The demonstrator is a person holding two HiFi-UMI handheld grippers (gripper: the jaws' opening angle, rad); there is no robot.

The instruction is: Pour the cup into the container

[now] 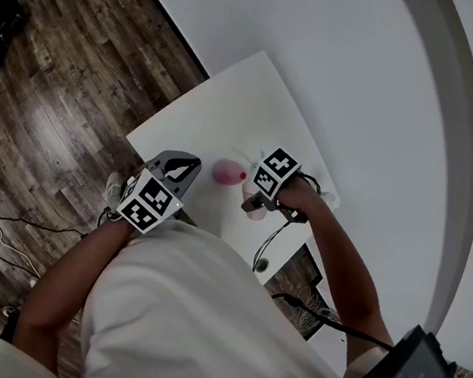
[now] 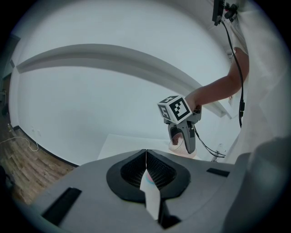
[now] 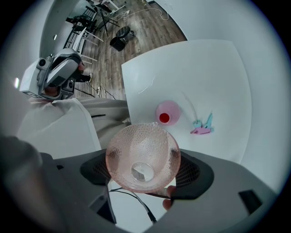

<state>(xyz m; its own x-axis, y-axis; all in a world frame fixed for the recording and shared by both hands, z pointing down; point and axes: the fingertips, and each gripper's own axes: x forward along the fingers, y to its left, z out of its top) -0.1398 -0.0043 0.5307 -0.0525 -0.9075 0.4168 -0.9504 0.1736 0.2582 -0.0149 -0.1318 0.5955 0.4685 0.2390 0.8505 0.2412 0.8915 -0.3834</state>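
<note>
Grasping the cup [image 3: 136,141] by its sides, the right gripper [image 3: 142,164] has its jaws spread wide around the clear, pink-tinted, dimpled wall, and its view looks straight into the cup's mouth down to the round base. Just past the rim, at 1 o'clock, the pink container [image 3: 168,113] sits on the white table [image 3: 218,82] with something red inside. Small pink and teal clips [image 3: 202,126] lie at 4 o'clock from it, apart. At 9 o'clock from the container in the head view, the left gripper [image 1: 182,167] hangs clenched, jaws meeting in a seam, off the table's edge.
</note>
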